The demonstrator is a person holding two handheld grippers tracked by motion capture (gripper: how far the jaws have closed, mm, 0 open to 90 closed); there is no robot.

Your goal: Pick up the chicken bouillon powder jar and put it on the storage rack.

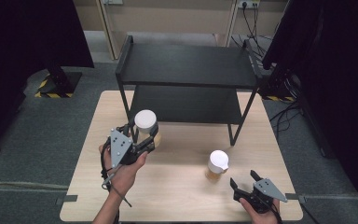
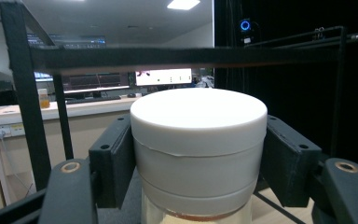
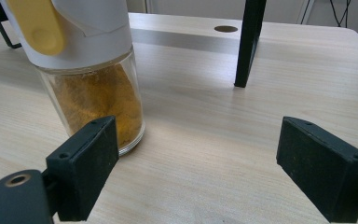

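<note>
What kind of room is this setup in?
Probably a lab or office workspace set up for recording. A small wooden table stands on grey carpet between black curtains, with cables on the floor, and monitors on a desk behind.

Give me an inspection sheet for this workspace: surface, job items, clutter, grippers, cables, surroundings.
Surface: light wood table, bare apart from the items below.
Job's things: black two-tier shelf at the table's far side; white-lidded jar near the shelf's front left leg; spice jar with yellow powder and a white cap, standing free toward front right.
Clutter: nothing seen.
Grippers: left gripper has its jaws against both sides of the white-lidded jar's lid; right gripper open, its left pad beside the spice jar.
Cables: one trails from the left gripper; more lie on the floor right of the table.
Surroundings: grey floor, black curtains, wooden cabinets behind.
</note>
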